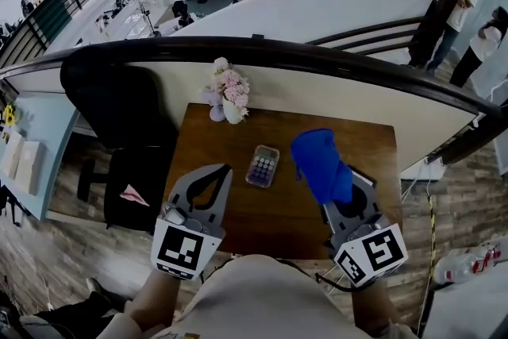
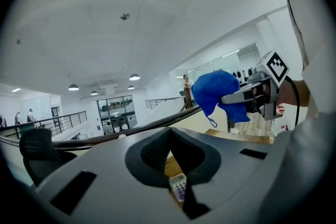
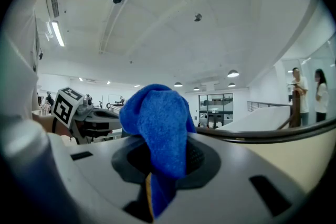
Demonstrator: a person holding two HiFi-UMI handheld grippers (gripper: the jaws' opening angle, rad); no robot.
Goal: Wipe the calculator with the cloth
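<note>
A small calculator [image 1: 263,165] with pale keys lies flat near the middle of the wooden table [image 1: 373,163]. My right gripper [image 1: 333,185] hovers to its right, shut on a blue cloth [image 1: 321,161] that bunches up over the fingertips and hides them. In the right gripper view the cloth [image 3: 160,128] stands up out of the jaws. My left gripper [image 1: 225,169] sits left of the calculator, shut and holding nothing. In the left gripper view, the calculator [image 2: 178,185] shows through the gap below the jaws, with the cloth [image 2: 215,93] at the upper right.
A white vase of pink flowers [image 1: 227,98] stands at the table's far left edge. A black chair [image 1: 119,123] is left of the table, and a dark curved railing [image 1: 333,59] runs behind it. Two people [image 1: 456,12] stand far off at the right.
</note>
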